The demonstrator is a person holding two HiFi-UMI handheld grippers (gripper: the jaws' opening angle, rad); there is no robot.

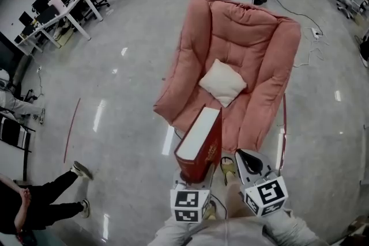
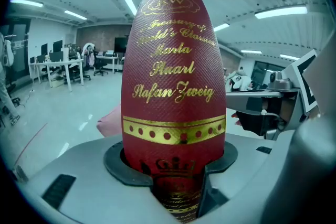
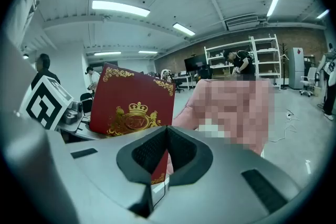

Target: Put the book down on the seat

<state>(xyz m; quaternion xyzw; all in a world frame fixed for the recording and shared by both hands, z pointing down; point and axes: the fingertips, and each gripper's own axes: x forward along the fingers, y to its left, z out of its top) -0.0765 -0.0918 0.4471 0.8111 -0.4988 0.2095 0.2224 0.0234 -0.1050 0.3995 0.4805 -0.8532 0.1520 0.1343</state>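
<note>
Book is dark red with gold lettering and a gold band of red dots. Chair is pink, cushion off-white, floor pale grey.

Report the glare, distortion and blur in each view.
Head view: fisheye curves the scene; white glare streaks the glossy floor. Left gripper view: the book bulges like a barrel, gold lettering sharp, corners dark. Right gripper view: a mosaic patch covers part of the pink chair; corners dark.
</note>
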